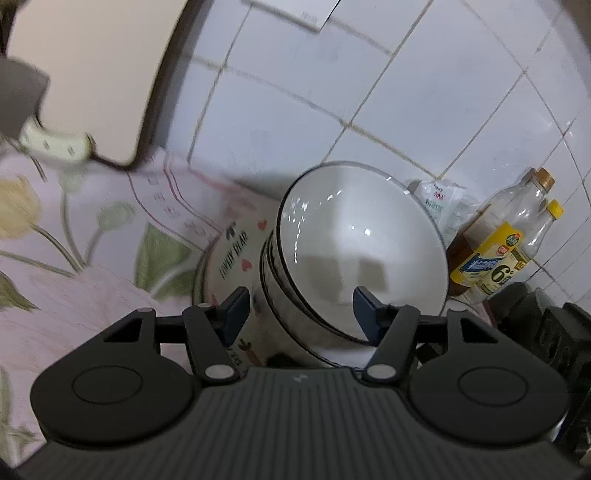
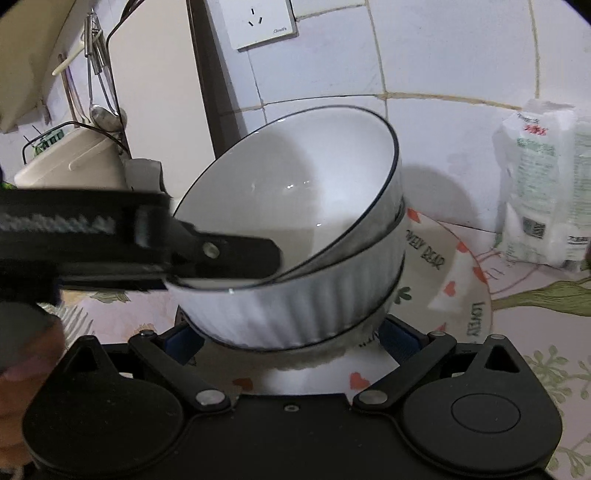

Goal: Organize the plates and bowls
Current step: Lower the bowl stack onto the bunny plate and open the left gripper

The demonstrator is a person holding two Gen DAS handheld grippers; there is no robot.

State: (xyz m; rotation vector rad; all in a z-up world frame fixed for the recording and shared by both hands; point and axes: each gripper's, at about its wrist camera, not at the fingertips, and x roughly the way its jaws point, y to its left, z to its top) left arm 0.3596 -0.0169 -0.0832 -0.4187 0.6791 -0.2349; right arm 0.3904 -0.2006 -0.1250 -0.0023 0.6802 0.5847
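A stack of white ribbed bowls with dark rims (image 2: 295,302) stands on a "Lovely Bear" plate (image 2: 458,280) on the floral cloth. The top bowl (image 2: 295,192) lies tilted in the stack. My left gripper (image 1: 299,314) is open with its fingers astride the top bowl's (image 1: 362,251) near rim, one finger inside (image 1: 367,314), one outside; its finger also shows in the right wrist view (image 2: 236,254) over the rim. My right gripper (image 2: 291,339) is open around the stack's base, its blue pads (image 2: 399,336) mostly hidden behind the bowls.
A tiled wall (image 1: 406,92) stands right behind the stack. Oil bottles (image 1: 495,254) and a white packet (image 2: 543,184) stand to the right. A cream rice cooker (image 2: 70,162), hanging utensils (image 2: 99,74) and a wall socket (image 2: 262,22) are at the left.
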